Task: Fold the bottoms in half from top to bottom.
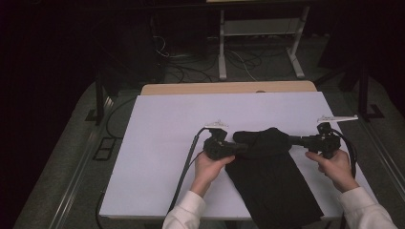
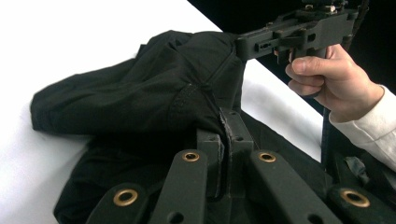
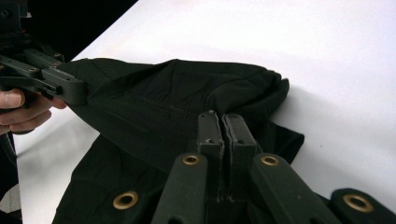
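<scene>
While the room around it is sitting dark, a flat white board (image 1: 162, 143) is lying on a light wooden table (image 1: 229, 88), and the wood is peeking out along the far edge. Beyond that edge, white metal table legs (image 1: 222, 47) are standing on a grey floor (image 1: 71, 157) with loose cables (image 1: 181, 71) lying on it.

A black cloth garment (image 1: 272, 176) is lying on the board, toward the near right corner. Its lower part is hanging over the near edge. Its top end is being bunched up into a hump near the middle of the board.

The left gripper (image 1: 237, 148) is pinching the left side of that hump. Its jaws are squeezed together with black cloth caught between them, as the left gripper view is showing (image 2: 227, 135). A hand in a white sleeve is holding it.

The right gripper (image 1: 292, 140) is pinching the right side of the hump. Its jaws are pressed tight on a fold of the cloth too (image 3: 223, 135). The two grippers are pointing at each other across the garment.
</scene>
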Demonstrator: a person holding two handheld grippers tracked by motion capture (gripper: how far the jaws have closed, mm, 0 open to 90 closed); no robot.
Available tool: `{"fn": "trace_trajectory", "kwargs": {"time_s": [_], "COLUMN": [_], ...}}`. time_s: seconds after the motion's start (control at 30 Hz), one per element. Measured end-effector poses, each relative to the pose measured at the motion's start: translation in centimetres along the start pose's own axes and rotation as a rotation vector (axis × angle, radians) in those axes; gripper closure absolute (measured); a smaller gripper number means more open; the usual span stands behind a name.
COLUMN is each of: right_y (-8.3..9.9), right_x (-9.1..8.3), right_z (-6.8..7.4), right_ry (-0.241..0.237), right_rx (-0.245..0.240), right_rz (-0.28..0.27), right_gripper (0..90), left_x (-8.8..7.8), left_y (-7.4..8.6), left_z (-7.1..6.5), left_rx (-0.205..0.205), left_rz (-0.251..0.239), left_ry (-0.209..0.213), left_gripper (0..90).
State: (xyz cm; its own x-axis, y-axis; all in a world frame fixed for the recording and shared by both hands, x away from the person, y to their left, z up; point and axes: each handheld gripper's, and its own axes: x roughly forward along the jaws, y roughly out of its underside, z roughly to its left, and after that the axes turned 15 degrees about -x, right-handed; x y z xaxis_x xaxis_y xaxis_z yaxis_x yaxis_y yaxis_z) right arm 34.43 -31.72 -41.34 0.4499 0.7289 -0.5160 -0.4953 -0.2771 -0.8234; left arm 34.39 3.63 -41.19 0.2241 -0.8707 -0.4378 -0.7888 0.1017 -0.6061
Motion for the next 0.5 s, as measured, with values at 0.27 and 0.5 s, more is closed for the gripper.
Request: {"fn": "trace_trajectory", "kwargs": {"time_s": [0.27, 0.5], "right_y": [0.6, 1.4], "right_x": [-0.1, 0.0], "right_z": [0.3, 0.3], "right_ry": [0.001, -0.006], "right_rx": [-0.002, 0.007], "right_rz": [0.025, 0.061], "right_gripper": [86.4, 86.3], "left_x": [0.2, 0.4], "left_y": [0.4, 1.1], "left_z": [-0.3, -0.5], "left_rx": [0.013, 0.024], "left_rz": [0.045, 0.085], "left_ry": [-0.014, -0.017], "left_gripper": [86.4, 86.2]}}
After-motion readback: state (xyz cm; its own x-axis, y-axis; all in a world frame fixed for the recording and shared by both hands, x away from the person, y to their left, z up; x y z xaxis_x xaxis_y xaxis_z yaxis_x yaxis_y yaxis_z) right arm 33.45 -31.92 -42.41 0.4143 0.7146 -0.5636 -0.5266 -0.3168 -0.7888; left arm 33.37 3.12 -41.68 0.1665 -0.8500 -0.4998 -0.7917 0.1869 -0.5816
